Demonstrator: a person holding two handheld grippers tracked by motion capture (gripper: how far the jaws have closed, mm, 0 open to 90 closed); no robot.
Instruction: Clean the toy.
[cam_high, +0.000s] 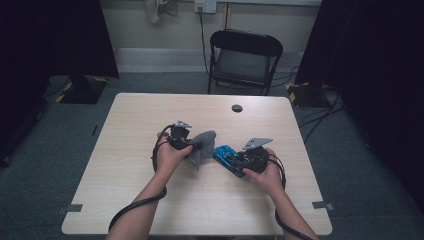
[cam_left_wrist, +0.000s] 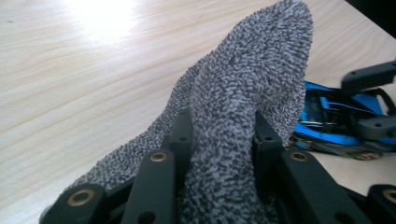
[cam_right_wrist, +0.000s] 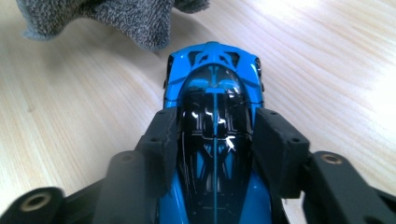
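both clamped: left gripper (cam_left_wrist: 219, 140) cloth (cam_left_wrist: 252, 84), right gripper (cam_right_wrist: 215, 140) car (cam_right_wrist: 214, 79).

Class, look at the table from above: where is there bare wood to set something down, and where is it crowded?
Bare: the far strip of the table around the dark round hole, the left side, and the near edge between the forearms. Crowded: the middle, where the left gripper holds the grey cloth beside the blue toy car in the right gripper.
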